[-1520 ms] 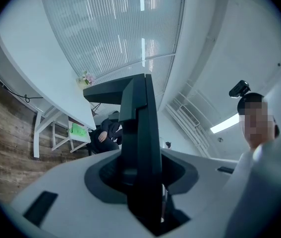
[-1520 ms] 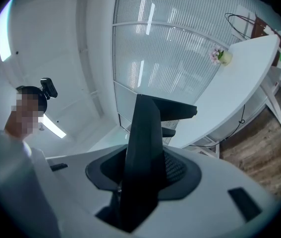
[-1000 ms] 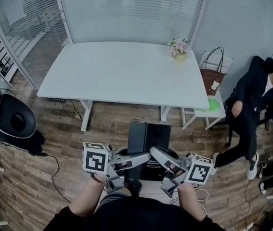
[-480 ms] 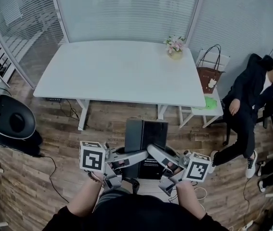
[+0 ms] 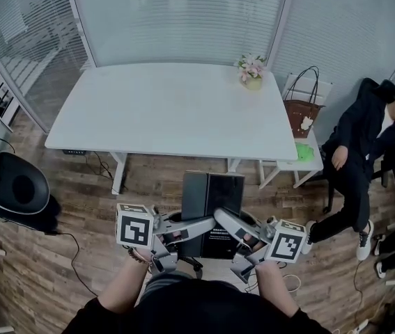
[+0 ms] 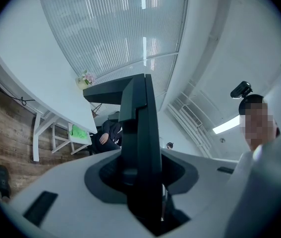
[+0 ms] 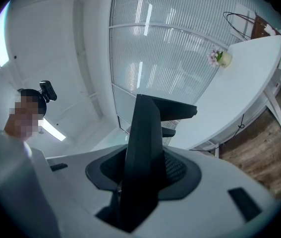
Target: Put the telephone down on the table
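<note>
Telephone (image 5: 212, 204), head view: a flat black slab held low in front of the person's body, between the two grippers and above the wooden floor (image 5: 51, 256), not yet over the table (image 5: 162, 110). The left gripper (image 5: 197, 226) is clamped on its left side and the right gripper (image 5: 230, 225) on its right side, so both hands are equally near and share the load. The table lies straight ahead, its near edge just beyond the telephone's far end; the coming move is judged to be a carry forward and up onto the white top. The only thing seen on that top is a flowerpot (image 5: 251, 72) at the far right corner, well apart from the middle. Beside the table's right end stands a small stool (image 5: 301, 160) with a handbag (image 5: 307, 113) behind it, and a seated person (image 5: 361, 145) is further right. A black round seat (image 5: 16, 186) sits at the left and a cable (image 5: 79, 245) trails on the floor; none lies between telephone and table. Left gripper view: the telephone shows edge-on as a thin dark slab gripped between the pale jaws, its angled end pointing toward the table and flowerpot. Right gripper view: the same slab stands pinched between this gripper's jaws, with the table's edge and flowerpot ahead to the right.
</note>
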